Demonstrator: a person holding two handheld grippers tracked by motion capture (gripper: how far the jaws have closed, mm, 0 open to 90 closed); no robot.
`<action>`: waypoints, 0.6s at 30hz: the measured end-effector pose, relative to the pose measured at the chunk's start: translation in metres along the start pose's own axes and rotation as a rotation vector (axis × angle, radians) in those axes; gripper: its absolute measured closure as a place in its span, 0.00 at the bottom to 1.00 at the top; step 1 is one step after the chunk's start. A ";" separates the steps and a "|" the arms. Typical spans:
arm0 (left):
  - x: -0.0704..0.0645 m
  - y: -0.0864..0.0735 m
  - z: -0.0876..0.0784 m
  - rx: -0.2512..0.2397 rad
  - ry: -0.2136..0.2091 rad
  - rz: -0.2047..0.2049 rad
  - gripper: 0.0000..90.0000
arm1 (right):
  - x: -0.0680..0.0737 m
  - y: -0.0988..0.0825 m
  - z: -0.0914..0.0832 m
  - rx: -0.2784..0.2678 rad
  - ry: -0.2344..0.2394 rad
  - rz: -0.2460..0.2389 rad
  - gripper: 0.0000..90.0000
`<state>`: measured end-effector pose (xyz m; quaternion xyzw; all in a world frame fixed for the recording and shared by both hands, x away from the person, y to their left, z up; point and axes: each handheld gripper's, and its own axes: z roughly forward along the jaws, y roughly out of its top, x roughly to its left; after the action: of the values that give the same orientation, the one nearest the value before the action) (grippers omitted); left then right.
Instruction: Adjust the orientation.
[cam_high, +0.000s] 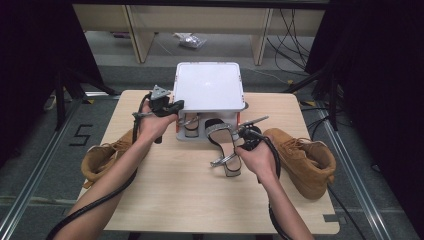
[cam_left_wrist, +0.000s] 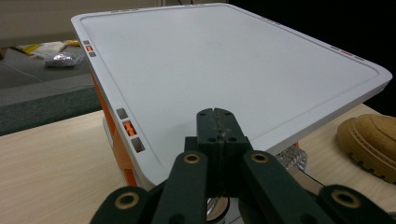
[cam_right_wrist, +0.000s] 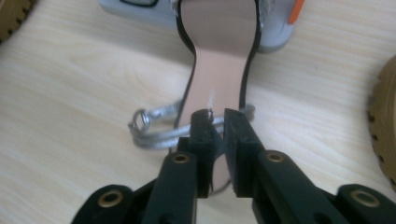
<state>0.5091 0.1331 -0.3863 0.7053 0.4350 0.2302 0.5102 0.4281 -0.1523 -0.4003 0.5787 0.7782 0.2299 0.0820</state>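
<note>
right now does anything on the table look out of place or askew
Yes: one sandal lies half out of the shoe box, toe inside and heel on the table, its strap sprawled sideways. The right gripper pinches its heel edge.

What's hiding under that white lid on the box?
Under the raised white lid, a sandal lies in the grey box, and a second sandal has its toe inside. The lid covers the rest of the box.
</note>
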 end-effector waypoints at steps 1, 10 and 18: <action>0.000 0.000 0.000 0.001 0.000 0.001 1.00 | -0.001 -0.003 -0.001 0.005 0.002 -0.004 0.96; -0.001 0.001 0.000 0.006 0.004 0.009 1.00 | -0.010 -0.038 -0.004 0.046 0.021 -0.054 1.00; -0.001 0.001 0.000 0.006 0.005 0.010 1.00 | -0.009 -0.060 0.017 0.121 0.057 -0.086 1.00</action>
<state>0.5089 0.1324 -0.3856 0.7084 0.4337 0.2332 0.5056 0.3857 -0.1702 -0.4436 0.5418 0.8169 0.1949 0.0346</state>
